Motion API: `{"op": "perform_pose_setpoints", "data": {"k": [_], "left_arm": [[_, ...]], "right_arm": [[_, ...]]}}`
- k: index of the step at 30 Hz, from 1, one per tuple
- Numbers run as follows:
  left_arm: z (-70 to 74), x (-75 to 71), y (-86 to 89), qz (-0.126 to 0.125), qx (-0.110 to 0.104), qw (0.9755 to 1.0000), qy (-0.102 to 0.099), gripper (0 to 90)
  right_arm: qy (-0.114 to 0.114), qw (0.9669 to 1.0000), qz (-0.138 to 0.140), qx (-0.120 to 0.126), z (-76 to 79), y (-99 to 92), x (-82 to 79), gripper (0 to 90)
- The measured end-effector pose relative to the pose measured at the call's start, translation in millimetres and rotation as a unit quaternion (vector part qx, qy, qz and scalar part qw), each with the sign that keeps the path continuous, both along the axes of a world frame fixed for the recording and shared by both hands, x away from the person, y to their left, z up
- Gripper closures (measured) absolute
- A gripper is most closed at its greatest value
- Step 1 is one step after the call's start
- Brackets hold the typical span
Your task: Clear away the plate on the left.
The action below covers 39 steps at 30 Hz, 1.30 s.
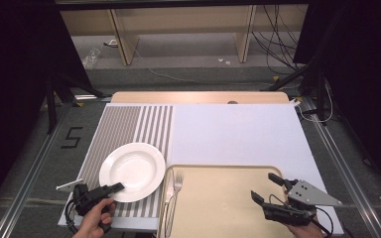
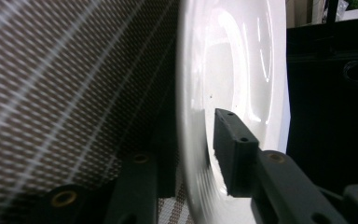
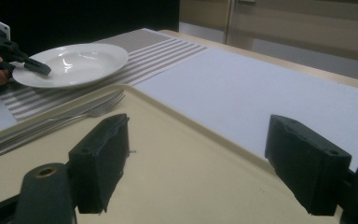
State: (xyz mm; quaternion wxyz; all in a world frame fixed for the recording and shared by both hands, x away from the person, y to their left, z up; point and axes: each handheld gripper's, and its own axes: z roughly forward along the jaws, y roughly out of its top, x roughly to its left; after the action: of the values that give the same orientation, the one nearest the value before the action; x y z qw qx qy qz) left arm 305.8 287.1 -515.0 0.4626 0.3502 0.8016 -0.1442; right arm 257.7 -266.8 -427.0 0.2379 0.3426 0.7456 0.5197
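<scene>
High view: tray (image 1: 228,208) sits at the table's near edge, striped mat (image 1: 129,124) to its left with the white plate (image 1: 132,171) on it, fork (image 1: 174,196) lying on the tray's left edge. Left gripper (image 1: 114,188) straddles the plate's near rim, one jaw over, one under, narrowed but pad contact unclear. Risk: shallow bite on glazed rim, plate tips or slips on lift. Right gripper (image 1: 268,187) hangs wide open and empty over the tray.

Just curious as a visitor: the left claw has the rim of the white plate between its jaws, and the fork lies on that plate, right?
Not quite. The fork lies on the beige tray, beside the plate, as the high view shows. The left claw does have the plate's rim between its jaws.
</scene>
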Motion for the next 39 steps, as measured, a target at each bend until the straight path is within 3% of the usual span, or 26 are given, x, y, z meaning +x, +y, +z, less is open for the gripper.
{"op": "perform_pose_setpoints", "data": {"k": [8, 15, 18, 22, 25, 28, 35, 39], "left_arm": [[-4.0, -1.5, 0.3, 0.009, -0.016, 0.9998, 0.002, 76.7], [-8.4, -2.5, 4.6, 0.027, -0.056, 0.9981, -0.001, 78.4], [-4.3, -2.2, 4.7, 0.024, -0.037, 0.999, -0.007, 80.1], [-6.5, -2.2, 5.2, 0.025, -0.054, 0.9982, 0.001, 79.9], [-3.9, -2.9, 7.5, 0.032, -0.056, 0.9979, -0.007, 79.9], [-3.1, -4.3, 10.8, 0.043, -0.079, 0.9957, -0.019, 80.0], [2.5, -4.8, 10.4, 0.034, -0.078, 0.9956, -0.039, 80.2], [3.5, -4.8, 9.2, 0.035, -0.087, 0.9945, -0.046, 80.3]], "right_arm": [[0.0, 1.0, 0.001, -0.001, -0.1, 0.0, 0.1, 22.6], [0.002, 1.0, 0.001, -0.004, 0.5, -0.3, -0.3, 22.5], [0.001, 1.0, -0.001, 0.0, 0.2, -0.5, 0.1, 22.6], [0.0, 1.0, 0.001, -0.001, 0.2, -0.3, 0.1, 22.6], [-0.002, 1.0, 0.001, 0.001, 0.3, -0.2, 0.2, 22.6], [-0.002, 1.0, 0.001, 0.001, 0.1, -0.4, 0.2, 22.5], [-0.003, 1.0, 0.002, 0.002, 0.5, -0.1, 0.1, 22.5], [-0.001, 1.0, 0.0, 0.003, 0.4, -0.5, 0.2, 22.5]]}}
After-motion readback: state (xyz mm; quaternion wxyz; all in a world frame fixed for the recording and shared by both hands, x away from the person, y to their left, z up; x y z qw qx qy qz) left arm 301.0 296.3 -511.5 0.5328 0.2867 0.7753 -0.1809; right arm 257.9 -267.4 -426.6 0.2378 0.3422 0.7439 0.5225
